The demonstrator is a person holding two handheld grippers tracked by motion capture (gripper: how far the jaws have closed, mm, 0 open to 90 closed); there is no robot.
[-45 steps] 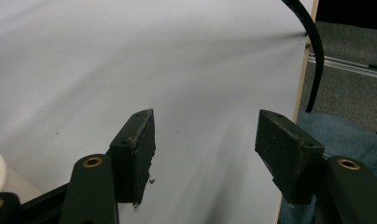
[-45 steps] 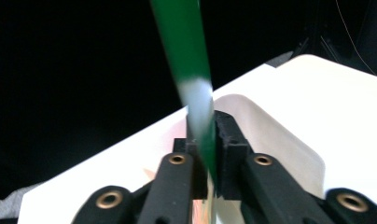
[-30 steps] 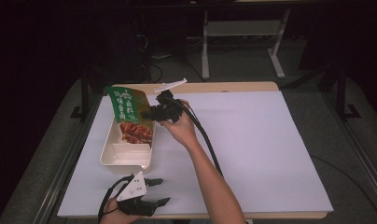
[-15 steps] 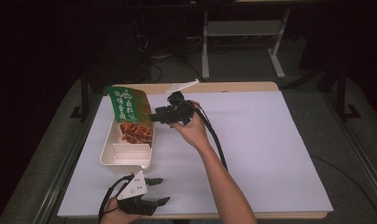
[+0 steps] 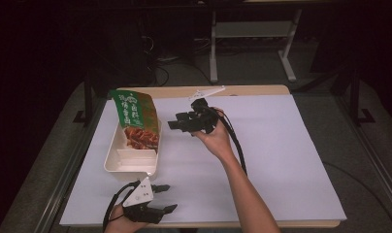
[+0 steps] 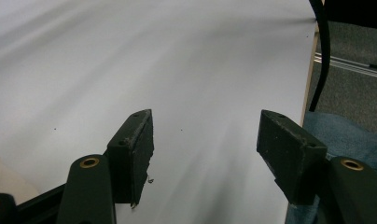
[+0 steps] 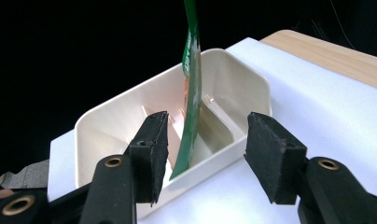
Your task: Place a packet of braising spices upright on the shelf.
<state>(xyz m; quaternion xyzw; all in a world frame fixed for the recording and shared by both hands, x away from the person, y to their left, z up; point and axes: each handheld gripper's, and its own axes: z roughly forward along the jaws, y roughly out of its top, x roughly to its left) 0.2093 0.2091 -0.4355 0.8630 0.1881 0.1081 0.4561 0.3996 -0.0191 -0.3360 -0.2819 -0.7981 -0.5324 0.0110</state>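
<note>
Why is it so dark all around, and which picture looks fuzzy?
High view: the white table cover is lit while the room behind lies in deep shadow. Right gripper view: black behind the tray. Left gripper view: the cover is smeared and soft.

Landmark: the tray (image 5: 131, 162), on the sheet (image 5: 281, 155) covering the table (image 5: 242, 90), toward its left side. The packet (image 5: 136, 121) stands upright in the tray's far compartment, leaning against the far wall; the near compartments hold nothing. The right gripper (image 5: 177, 124) is just right of the tray's far end, jaws pointing at the packet, apart from it. The left gripper (image 5: 165, 199) lies in front of the tray, at the sheet's near edge.
</note>
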